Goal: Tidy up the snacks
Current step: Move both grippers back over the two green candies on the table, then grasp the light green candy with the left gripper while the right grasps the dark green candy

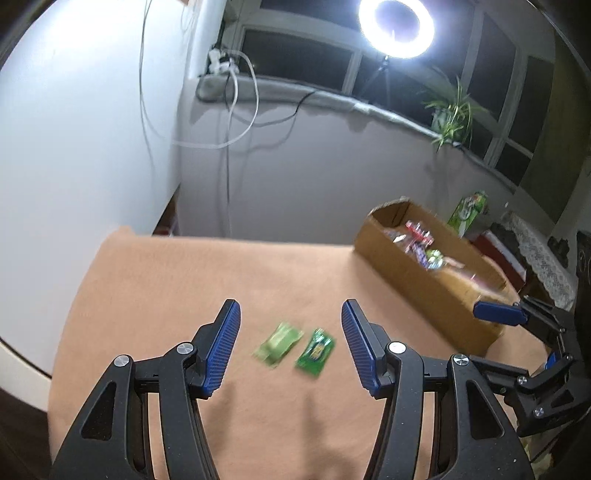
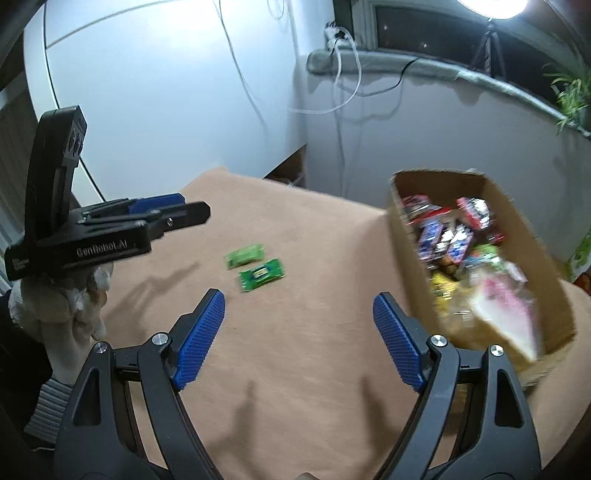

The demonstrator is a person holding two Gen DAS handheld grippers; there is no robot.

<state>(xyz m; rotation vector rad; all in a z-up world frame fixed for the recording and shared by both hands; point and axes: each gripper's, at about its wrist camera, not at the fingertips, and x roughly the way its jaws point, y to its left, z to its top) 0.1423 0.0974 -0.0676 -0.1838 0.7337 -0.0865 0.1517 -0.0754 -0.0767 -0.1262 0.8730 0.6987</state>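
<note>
Two small green snack packets lie side by side on the tan tablecloth: a pale green packet [image 1: 277, 343] [image 2: 244, 255] and a darker green packet [image 1: 315, 351] [image 2: 261, 275]. My left gripper [image 1: 291, 314] hovers over them, open and empty, the packets showing between its blue pads. My right gripper [image 2: 298, 306] is open and empty too, nearer than the packets and just left of the cardboard box [image 2: 491, 188] [image 1: 424, 291], which holds several colourful snack packs. Each gripper shows in the other's view: the right gripper [image 1: 509, 314] at the right edge, the left gripper [image 2: 162, 210] at the left, held by a gloved hand [image 2: 74, 302].
The tan tablecloth [image 1: 184, 280] ends at a far edge before a white wall with hanging cables [image 1: 229, 122]. A ring light [image 1: 395, 26] and a potted plant [image 1: 452, 114] stand on the window sill. A green carton [image 1: 467, 212] sits behind the box.
</note>
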